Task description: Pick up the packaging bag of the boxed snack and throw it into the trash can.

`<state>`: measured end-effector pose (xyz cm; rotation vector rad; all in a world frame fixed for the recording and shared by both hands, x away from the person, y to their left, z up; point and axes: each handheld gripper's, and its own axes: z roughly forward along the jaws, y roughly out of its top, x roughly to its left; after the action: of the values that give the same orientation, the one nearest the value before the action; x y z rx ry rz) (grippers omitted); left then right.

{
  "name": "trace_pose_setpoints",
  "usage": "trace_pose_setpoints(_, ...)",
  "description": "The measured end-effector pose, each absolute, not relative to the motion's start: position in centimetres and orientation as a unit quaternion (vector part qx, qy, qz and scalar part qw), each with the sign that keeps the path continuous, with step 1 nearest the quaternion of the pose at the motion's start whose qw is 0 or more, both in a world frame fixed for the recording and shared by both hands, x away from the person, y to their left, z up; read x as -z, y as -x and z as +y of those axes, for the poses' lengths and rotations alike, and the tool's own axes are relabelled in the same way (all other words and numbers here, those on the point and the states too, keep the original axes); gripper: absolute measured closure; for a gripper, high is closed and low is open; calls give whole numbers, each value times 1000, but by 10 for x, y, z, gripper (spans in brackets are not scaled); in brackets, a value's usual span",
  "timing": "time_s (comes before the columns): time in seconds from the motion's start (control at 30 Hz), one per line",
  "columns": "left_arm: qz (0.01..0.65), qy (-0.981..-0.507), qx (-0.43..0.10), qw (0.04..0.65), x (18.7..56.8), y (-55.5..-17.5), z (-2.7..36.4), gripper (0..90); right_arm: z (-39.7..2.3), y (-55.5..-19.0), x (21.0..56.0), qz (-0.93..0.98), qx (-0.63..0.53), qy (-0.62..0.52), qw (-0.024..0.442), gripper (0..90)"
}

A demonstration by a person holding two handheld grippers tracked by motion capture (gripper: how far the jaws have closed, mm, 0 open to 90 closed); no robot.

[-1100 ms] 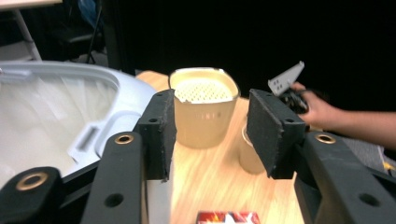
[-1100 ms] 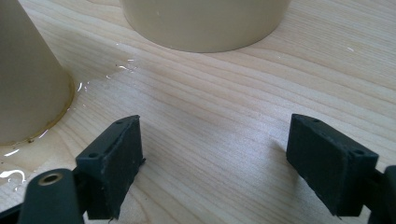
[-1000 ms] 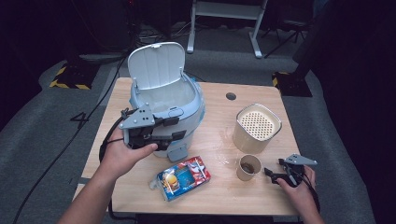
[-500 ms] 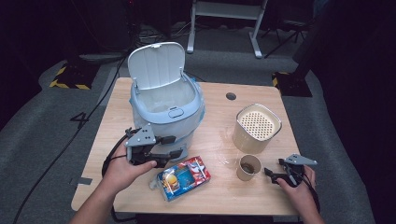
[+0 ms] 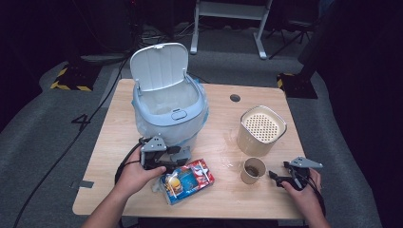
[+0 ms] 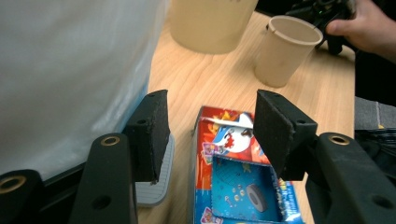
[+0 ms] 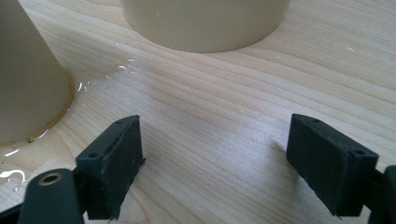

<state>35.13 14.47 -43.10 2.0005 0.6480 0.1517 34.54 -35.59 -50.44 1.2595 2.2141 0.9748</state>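
A blue bin (image 5: 169, 110) with its lid up and a white liner stands at the table's back left. In front of it lies a colourful red and blue snack box (image 5: 187, 180), its window side up (image 6: 238, 172). My left gripper (image 5: 164, 159) hovers open between the bin's foot and the box, jaws spread above the box's near end (image 6: 208, 130). A small paper cup (image 5: 252, 169) stands right of the box, with a wet patch around it. My right gripper (image 5: 280, 178) rests open on the table beside the cup (image 7: 28, 79), nothing between its jaws (image 7: 215, 161).
A beige perforated-top container (image 5: 261, 129) stands behind the cup, also close ahead in the right gripper view (image 7: 205, 23). Spilled water (image 7: 93, 84) glistens on the wooden table (image 5: 109, 137). A cable hole (image 5: 235, 98) sits near the back edge.
My left gripper has come down and toward me from the bin's front, ending low beside the snack box. The right gripper has stayed put.
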Motion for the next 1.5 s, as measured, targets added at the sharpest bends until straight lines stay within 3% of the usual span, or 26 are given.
trace_pose_setpoints(0.5, 274, -857, -26, 436, 462, -357, 125, 521, -356, -345, 504, 794, -350, -452, 205, 185)
trace_pose_setpoints(0.63, 279, -865, -17, 416, 469, -358, 123, 574, -356, -345, 504, 795, -350, -452, 206, 185)
trace_pose_setpoints(0.73, 279, -874, -15, 397, 473, -358, 122, 665, -356, -345, 504, 794, -350, -452, 206, 185)
trace_pose_setpoints(1.5, 284, -888, -27, 359, 471, -354, 120, 835, -356, -345, 504, 794, -350, -452, 206, 185)
